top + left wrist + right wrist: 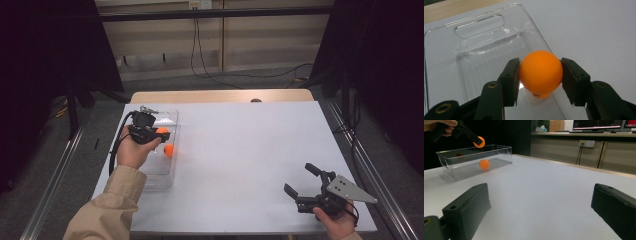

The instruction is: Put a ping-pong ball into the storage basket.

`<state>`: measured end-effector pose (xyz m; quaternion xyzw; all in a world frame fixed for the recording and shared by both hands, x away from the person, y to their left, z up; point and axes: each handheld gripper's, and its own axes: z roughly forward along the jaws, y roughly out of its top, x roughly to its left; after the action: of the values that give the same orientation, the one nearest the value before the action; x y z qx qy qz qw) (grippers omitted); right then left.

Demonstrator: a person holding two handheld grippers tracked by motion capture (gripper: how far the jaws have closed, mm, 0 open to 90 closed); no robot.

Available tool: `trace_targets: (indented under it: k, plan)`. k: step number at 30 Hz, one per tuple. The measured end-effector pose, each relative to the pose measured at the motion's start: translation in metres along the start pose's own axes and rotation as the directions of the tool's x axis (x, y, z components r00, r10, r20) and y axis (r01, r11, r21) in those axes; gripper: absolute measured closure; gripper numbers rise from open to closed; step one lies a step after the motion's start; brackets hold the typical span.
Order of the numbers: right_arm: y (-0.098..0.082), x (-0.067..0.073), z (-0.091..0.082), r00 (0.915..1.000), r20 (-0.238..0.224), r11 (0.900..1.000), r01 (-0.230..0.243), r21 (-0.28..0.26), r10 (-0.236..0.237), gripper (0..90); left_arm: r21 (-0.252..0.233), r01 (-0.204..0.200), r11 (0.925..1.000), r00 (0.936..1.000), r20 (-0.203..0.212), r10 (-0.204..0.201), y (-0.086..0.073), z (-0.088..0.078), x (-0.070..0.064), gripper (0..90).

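Left gripper (540, 75) clamping round orange plastic ball (540, 72) above clear plastic bin (479, 23), apparently holding a second ball (169, 149); right gripper (301, 183) jaws apart

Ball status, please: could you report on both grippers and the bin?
Left gripper shut on ball, above bin. Second ball already inside. Right gripper open, idle on table. Nothing in the way.

2 orange balls (162, 131) (169, 149); clear bin (172, 120); white table (250, 150).

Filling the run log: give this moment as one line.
left gripper: shut on orange ball above clear bin | second ball: in bin | right gripper: open
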<state>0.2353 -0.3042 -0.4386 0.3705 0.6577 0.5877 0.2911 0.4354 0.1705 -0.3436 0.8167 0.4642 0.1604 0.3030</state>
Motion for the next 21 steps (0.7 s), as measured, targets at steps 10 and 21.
trace_targets:
  k: [10,21]
  plan:
    - [0.0001,0.0001,0.0001,1.0000,-0.001,1.000,0.002,0.000,-0.002,1.4,0.003,0.003,1.0000,1.0000,-0.006,-0.003,-0.0032,0.0004,0.0032,51.2]
    - [0.0001,0.0000,-0.0001,1.0000,0.000,1.000,0.002,0.001,-0.002,1.4,0.005,0.013,0.9999,0.9998,-0.014,-0.013,-0.0066,-0.0002,0.0074,51.2]
